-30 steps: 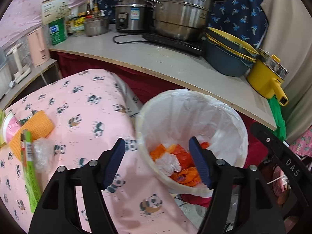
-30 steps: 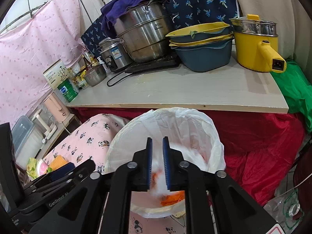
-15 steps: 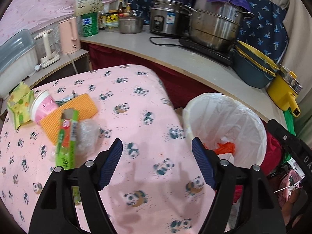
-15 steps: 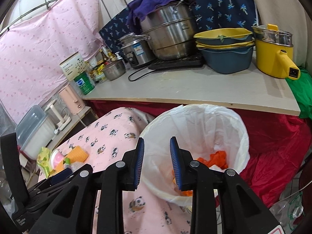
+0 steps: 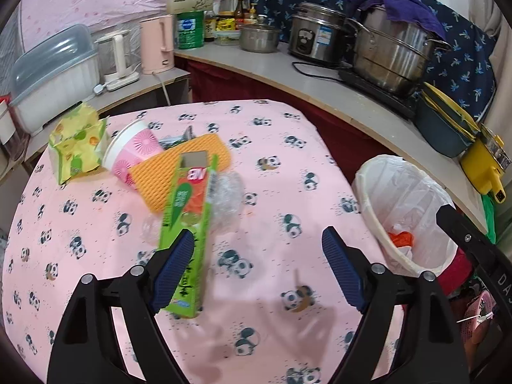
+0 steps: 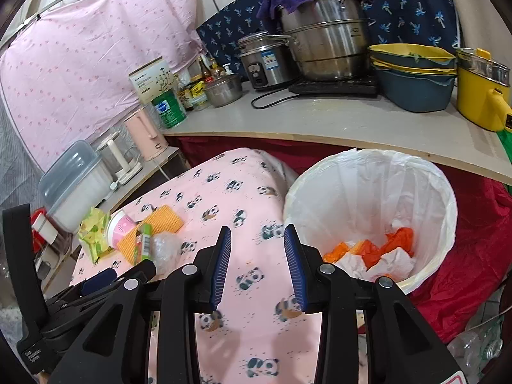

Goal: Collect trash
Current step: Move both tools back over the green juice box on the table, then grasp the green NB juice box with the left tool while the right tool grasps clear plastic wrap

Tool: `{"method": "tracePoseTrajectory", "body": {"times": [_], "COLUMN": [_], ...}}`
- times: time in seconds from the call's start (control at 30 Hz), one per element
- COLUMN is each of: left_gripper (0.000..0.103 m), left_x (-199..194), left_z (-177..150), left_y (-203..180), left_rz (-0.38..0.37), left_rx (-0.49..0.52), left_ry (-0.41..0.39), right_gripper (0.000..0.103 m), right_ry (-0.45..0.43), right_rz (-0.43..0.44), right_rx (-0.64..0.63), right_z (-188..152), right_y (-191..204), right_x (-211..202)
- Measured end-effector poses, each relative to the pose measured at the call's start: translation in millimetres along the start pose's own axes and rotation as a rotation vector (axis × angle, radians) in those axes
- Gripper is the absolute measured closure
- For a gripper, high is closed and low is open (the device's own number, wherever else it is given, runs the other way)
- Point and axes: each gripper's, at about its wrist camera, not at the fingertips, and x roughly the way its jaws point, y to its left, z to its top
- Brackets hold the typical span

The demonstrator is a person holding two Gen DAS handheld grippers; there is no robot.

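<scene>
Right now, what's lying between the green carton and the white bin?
Crumpled clear plastic beside the green carton, then bare panda cloth up to the bin, in the left wrist view.

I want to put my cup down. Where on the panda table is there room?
Bare cloth lies between the green box and the bin, up to the table far edge. It is crowded at the far left: wrapper, paper cup, orange mat, crumpled plastic.
</scene>
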Motion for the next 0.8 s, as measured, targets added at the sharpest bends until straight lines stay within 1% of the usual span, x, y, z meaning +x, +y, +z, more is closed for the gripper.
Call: {"method": "tracePoseTrajectory", "body": {"times": [0.1,0.2,0.3,0.47,0.67,0.77,0.8], "left_gripper": [0.021,0.020,0.016,0.016,0.016,0.017,0.019], "left_x": [1.1,5.6,14.0,31.4,51.4,60.1,61.9], "left_z": [-3.9,-9.2,-15.8,-25.7,-30.1,-30.1,-30.2], "left_y": [14.6,28.6,40.9,57.9,70.7,78.3,80.5], "left_rz": [0.017,0.033,0.052,0.059,0.055,0.040,0.033], "left_rx": [-0.026,-0.046,-0.062,-0.089,-0.107,-0.126,-0.132], "left_ry": [0.012,0.030,0.054,0.104,0.146,0.165,0.170], "right_gripper": [0.069,0.069,0.069,0.069,0.069,0.064,0.064], "right_ry": [0.014,0.029,0.047,0.079,0.119,0.134,0.141], "right_rz": [0.010,0.021,0.031,0.041,0.061,0.074,0.080], "right_rx": [-0.016,-0.032,-0.044,-0.060,-0.068,-0.073,-0.074], "right_z": [-4.7,-10.0,-15.1,-21.4,-26.4,-27.0,-27.3], "right_y": [11.7,22.6,31.7,43.5,57.8,63.7,66.3], "right_x": [4.2,8.2,15.3,30.8,53.7,64.2,68.0]}}
